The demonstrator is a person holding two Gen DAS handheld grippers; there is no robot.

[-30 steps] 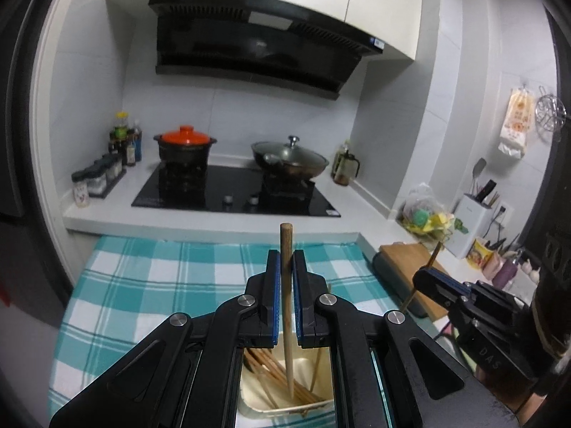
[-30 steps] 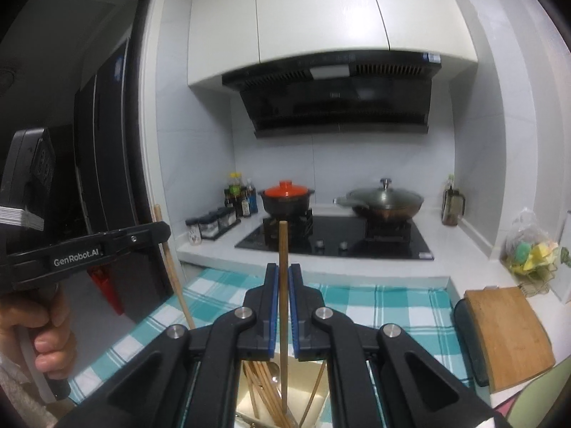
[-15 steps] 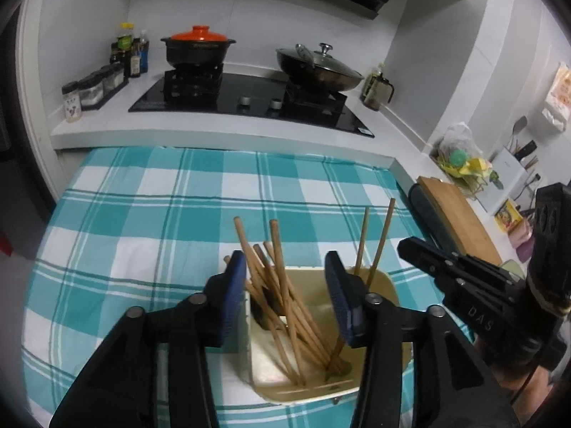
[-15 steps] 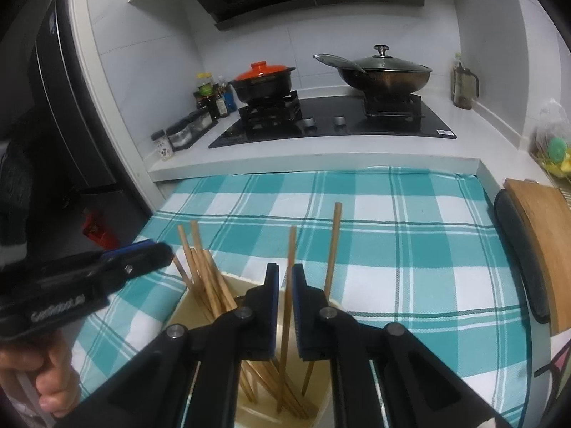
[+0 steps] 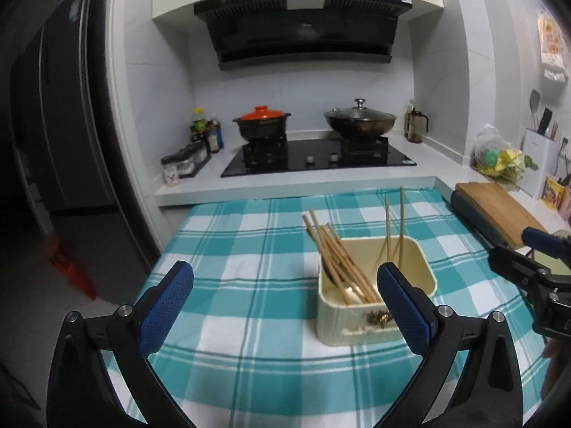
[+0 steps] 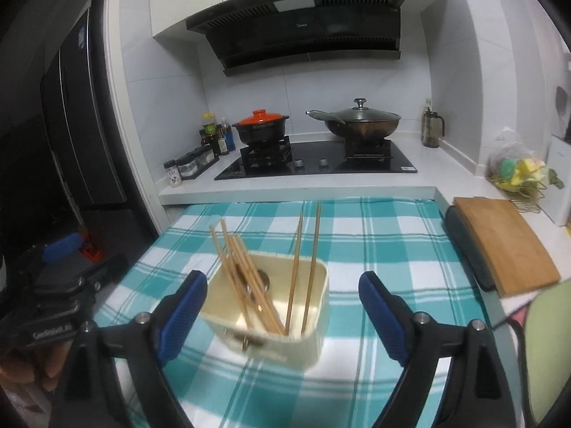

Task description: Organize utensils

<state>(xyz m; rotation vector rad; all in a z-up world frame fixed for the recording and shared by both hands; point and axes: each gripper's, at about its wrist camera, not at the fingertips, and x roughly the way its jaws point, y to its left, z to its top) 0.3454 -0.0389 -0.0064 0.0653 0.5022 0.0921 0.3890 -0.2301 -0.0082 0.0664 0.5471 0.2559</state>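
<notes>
A cream utensil holder [image 5: 414,260] stands on the teal checked cloth [image 5: 249,285]; it also shows in the right wrist view [image 6: 314,342]. Several wooden chopsticks [image 5: 335,249] lean left in it, and two more chopsticks [image 5: 400,224] stand at its right. A spoon lies inside among them. My left gripper [image 5: 285,299] is open and empty, pulled back to the left of the holder. My right gripper [image 6: 282,306] is open and empty, just in front of the holder, its jaws wider than the holder.
A stove [image 5: 317,158] with an orange-lidded pot [image 5: 262,125] and a lidded wok [image 5: 360,121] is at the back. Spice jars [image 5: 185,162] stand at the left. A wooden cutting board [image 5: 499,210] lies at the right. A dark fridge [image 5: 53,107] stands at the left.
Both grippers let go of their chopsticks into the holder, opened wide and drew back and up from it.
</notes>
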